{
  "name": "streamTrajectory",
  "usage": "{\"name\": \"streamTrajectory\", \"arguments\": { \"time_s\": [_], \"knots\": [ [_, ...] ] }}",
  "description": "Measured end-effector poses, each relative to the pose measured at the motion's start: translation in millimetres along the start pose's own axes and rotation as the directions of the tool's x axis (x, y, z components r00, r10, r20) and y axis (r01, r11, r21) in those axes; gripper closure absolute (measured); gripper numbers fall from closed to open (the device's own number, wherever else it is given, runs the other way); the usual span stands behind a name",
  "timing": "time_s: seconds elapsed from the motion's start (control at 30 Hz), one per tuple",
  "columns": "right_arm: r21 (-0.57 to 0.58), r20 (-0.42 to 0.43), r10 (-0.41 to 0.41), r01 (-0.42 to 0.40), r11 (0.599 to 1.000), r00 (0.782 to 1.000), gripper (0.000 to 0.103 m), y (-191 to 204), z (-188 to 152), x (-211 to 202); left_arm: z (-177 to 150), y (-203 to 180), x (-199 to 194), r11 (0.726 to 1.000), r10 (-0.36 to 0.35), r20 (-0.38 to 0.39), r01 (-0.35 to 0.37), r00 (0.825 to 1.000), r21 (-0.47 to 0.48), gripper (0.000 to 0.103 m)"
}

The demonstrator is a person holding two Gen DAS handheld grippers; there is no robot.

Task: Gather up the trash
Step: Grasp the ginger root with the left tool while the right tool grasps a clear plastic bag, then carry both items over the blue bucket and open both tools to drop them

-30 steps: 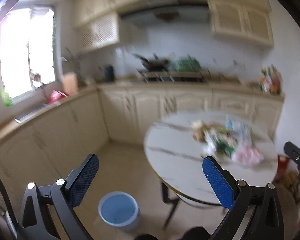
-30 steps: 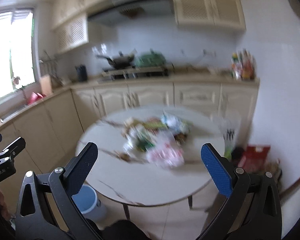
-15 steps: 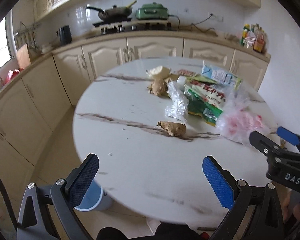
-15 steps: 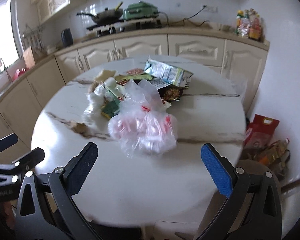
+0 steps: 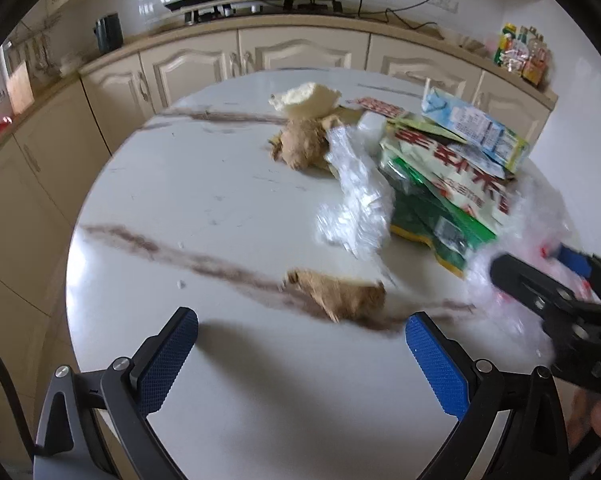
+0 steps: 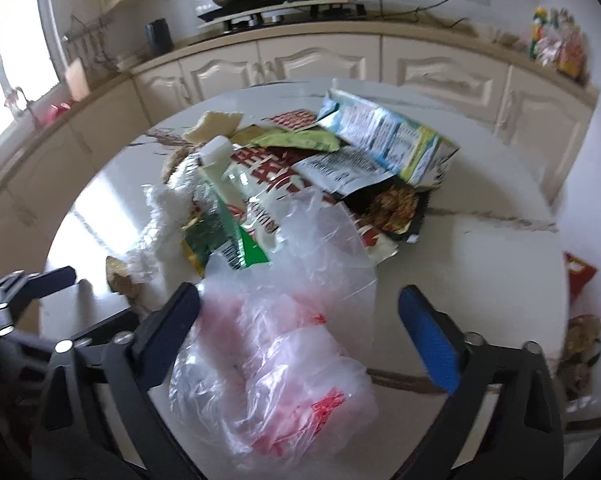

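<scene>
Kitchen cabinets and a stove line the wall behind a round white bench (image 5: 204, 200) streaked with brown veins.

From the left wrist view, the left hand-held gripper (image 5: 300, 356) hangs released above bare bench, nothing between its blue pads. Just ahead of it lies a brown crumpled scrap (image 5: 340, 294), apart from the main heap. It looks light and soft, and should squash under a pinch across its narrow middle. Further back sit a second brown wad (image 5: 300, 146), a strip of clear film (image 5: 358, 200) and a stack of printed wrappers (image 5: 448, 184). These are thin, slick and springy, and are best nipped at a folded edge rather than on a flat face.

From the right wrist view, the right hand-held gripper (image 6: 300, 324) has just been closing a little, yet its jaws stand wide either side of a clear plastic bag with red print (image 6: 284, 360). The left finger seems to brush the film, and the right one is clear of it, so nothing is gripped. I judge the bag nearly weightless, floppy and slippery. A bunched fold near its top would hold better than the smooth, puffed belly. Behind it the wrapper heap and a white-capped bottle (image 6: 216, 152) rest on the bench.
</scene>
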State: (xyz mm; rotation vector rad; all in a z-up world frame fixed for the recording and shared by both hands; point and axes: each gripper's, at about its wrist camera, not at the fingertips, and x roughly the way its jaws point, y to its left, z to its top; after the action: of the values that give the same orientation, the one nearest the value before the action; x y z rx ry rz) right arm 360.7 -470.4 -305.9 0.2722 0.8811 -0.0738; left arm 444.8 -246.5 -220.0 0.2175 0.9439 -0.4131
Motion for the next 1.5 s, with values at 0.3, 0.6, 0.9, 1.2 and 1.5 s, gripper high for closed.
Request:
{"name": "streamTrajectory", "arguments": {
  "time_s": [0.3, 0.6, 0.9, 1.2, 1.5],
  "knots": [
    [-0.007, 0.032, 0.110, -0.109, 0.994, 0.993, 0.053, -4, -11, -15, 5, -3, 16, 1.000, 0.007, 0.065, -0.007, 0.998, 0.007, 0.005],
    [0.018, 0.058, 0.109, -0.111, 0.994, 0.992, 0.064, -7, -19, -28, -19, -8, -9, 0.996, -0.074, 0.123, 0.068, 0.990, 0.049, 0.058],
    [-0.008, 0.085, 0.091, -0.091, 0.996, 0.992, 0.079, 4, -21, -40, -36, 15, -27, 0.985, -0.169, 0.144, 0.171, 0.975, -0.006, 0.059],
    [-0.045, 0.187, 0.085, -0.078, 0.996, 0.979, 0.079, 39, -9, -78, -51, 55, -88, 0.973, -0.211, 0.244, 0.227, 0.946, -0.037, 0.059],
    [-0.287, 0.184, 0.278, -0.219, 0.933, 0.943, 0.079, 189, 27, -68, -103, 186, -147, 0.979, -0.013, 0.327, 0.080, 0.945, -0.189, 0.059]
  ]
}}
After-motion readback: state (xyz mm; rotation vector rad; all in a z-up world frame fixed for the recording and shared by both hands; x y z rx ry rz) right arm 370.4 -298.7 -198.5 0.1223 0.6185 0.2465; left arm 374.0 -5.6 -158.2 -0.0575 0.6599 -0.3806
